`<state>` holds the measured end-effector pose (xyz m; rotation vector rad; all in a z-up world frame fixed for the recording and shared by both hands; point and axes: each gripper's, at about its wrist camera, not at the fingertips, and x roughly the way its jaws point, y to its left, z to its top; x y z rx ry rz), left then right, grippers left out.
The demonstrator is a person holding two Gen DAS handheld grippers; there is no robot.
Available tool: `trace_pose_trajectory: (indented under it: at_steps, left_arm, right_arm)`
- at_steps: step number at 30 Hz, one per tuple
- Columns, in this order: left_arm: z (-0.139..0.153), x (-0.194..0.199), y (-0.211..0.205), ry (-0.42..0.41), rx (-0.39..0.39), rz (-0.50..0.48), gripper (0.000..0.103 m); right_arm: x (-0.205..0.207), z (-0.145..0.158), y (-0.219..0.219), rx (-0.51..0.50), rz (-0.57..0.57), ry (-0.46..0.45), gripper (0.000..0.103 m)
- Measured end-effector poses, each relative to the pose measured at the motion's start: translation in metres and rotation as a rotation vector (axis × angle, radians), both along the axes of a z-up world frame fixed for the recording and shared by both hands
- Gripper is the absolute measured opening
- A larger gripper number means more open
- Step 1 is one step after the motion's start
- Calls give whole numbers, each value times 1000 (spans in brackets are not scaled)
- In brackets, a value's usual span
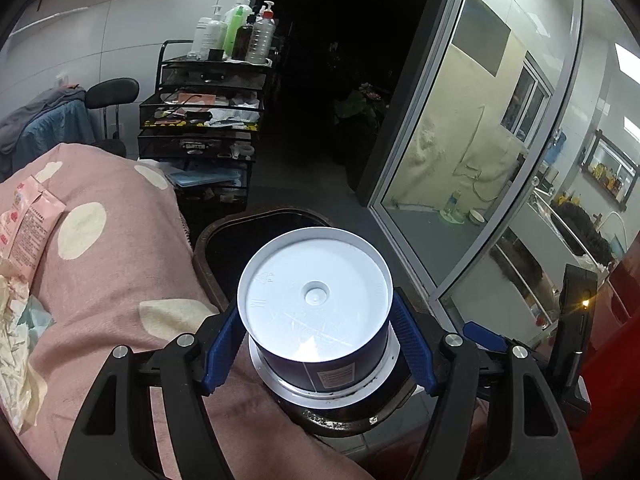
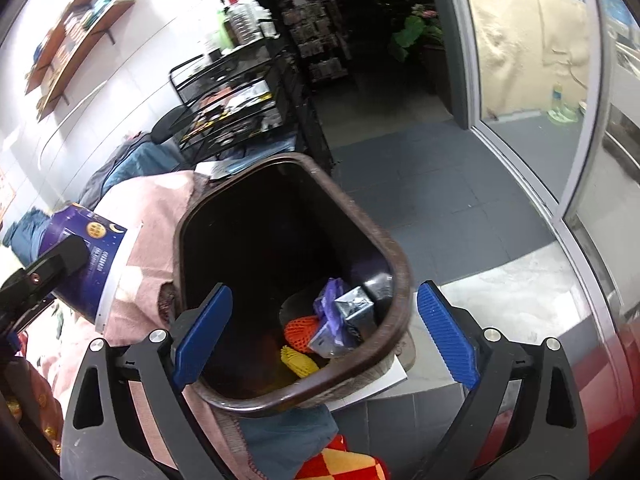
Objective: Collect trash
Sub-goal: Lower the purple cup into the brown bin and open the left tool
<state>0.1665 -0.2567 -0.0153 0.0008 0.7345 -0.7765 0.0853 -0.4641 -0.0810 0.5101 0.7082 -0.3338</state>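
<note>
Pink blanket (image 1: 120,264) beside bin (image 2: 396,264); left gripper (image 1: 316,340) clamps tub (image 1: 314,292) above bin, right gripper (image 2: 324,336) unclenched, empty. Risk: off-centre release, tub strikes rim, falls outside.

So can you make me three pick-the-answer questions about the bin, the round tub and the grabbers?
1. Where is the tub with the white lid?
A. Between the left gripper's jaws, by the bin
B. On the cart
C. On the floor by the door

2. What colour are the pads on the right gripper?
A. Red
B. Blue
C. Green

3. How are the right gripper's jaws?
A. Shut on a bottle
B. Shut on a wrapper
C. Open, holding nothing

Answers:
1. A, since the left wrist view shows both pads against the tub's sides with the bin's rim just behind it.
2. B, since the ribbed pads on both fingers are blue.
3. C, since the right wrist view shows them spread wide over the bin, with only trash lying below.
</note>
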Motion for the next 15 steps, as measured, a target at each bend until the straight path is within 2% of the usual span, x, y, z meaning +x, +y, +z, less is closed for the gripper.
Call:
trace_pose_trajectory:
  at_steps: [5,15]
  left_arm:
    - [-9,8,-15,45,20,-16,69]
    - [-23,15,-34,78,94,-29,69]
  right_arm:
    - [-5,0,-11,2,-27,0,93]
    - [-8,1,-13,-14,-26,-3,93]
